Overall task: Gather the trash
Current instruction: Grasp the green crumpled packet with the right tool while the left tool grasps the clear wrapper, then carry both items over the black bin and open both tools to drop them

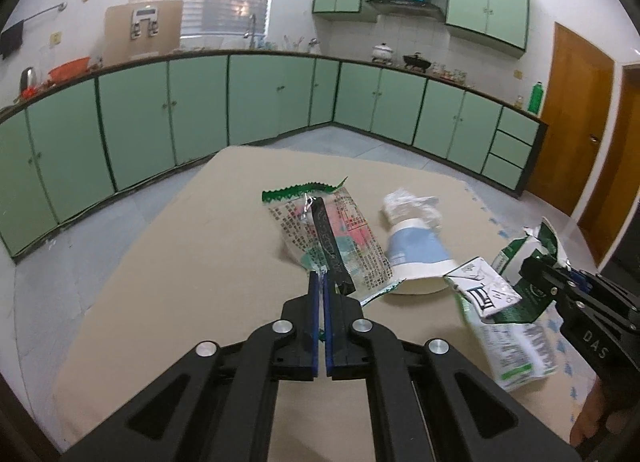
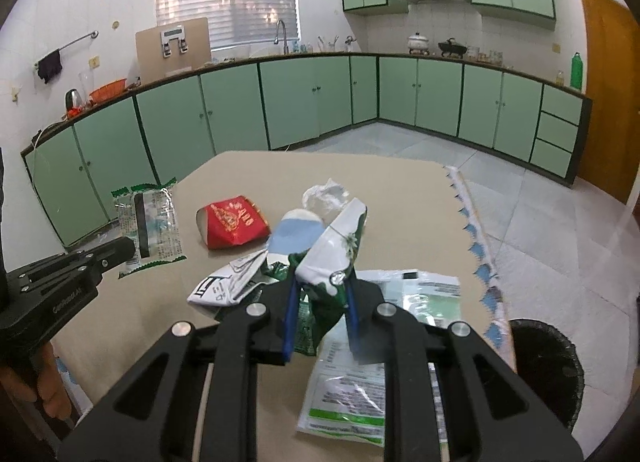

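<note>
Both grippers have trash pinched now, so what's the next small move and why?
Probably swing the right gripper, shut on the crumpled green and white carton, toward the black bin beside the table's right edge. The left gripper already pinches the clear printed wrapper, so both pieces appear secured, and the bin is nearest the right hand.

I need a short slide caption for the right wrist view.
Right tool grips a crumpled green-and-white carton above the littered table.
</note>
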`<state>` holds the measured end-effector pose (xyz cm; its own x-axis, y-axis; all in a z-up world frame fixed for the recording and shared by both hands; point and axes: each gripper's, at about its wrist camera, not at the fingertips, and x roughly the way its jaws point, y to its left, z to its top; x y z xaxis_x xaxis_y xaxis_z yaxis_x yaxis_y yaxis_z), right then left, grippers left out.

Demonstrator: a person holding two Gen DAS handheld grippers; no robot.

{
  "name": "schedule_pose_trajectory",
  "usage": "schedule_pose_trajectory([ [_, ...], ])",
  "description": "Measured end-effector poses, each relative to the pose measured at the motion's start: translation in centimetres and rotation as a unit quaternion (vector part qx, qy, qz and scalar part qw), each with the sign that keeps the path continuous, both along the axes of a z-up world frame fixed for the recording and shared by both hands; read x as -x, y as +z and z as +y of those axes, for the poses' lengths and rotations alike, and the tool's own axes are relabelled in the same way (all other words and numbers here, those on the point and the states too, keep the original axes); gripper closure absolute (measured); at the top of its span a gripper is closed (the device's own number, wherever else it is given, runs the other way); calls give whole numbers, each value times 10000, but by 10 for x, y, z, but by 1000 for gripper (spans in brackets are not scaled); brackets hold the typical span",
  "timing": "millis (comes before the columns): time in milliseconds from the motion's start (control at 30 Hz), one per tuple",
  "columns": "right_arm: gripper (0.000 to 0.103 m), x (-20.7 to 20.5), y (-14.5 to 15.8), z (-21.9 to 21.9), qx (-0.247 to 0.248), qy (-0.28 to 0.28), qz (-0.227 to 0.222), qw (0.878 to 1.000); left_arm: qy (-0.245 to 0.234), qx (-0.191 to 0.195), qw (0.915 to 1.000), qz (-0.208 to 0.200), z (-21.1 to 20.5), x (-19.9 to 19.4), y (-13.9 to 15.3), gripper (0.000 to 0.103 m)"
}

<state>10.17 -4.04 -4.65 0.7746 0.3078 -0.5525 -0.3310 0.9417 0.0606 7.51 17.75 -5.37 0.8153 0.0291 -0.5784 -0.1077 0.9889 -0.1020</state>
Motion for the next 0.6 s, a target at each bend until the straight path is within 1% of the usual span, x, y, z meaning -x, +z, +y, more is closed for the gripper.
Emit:
schedule_pose_trajectory([
  [267,84,10,15,-40,-92,-392,-126,9991,-423,-2,9989,-211,-36,1,16,101],
  [467,84,15,23,-76,-53,-771,-226,9968,-809,-12,9962,-321,-74,-5,25,101],
  [600,84,20,26,-101,-17,-1025,-283,9943,-1062,-14,9937,-350,-101,-9,27,101],
])
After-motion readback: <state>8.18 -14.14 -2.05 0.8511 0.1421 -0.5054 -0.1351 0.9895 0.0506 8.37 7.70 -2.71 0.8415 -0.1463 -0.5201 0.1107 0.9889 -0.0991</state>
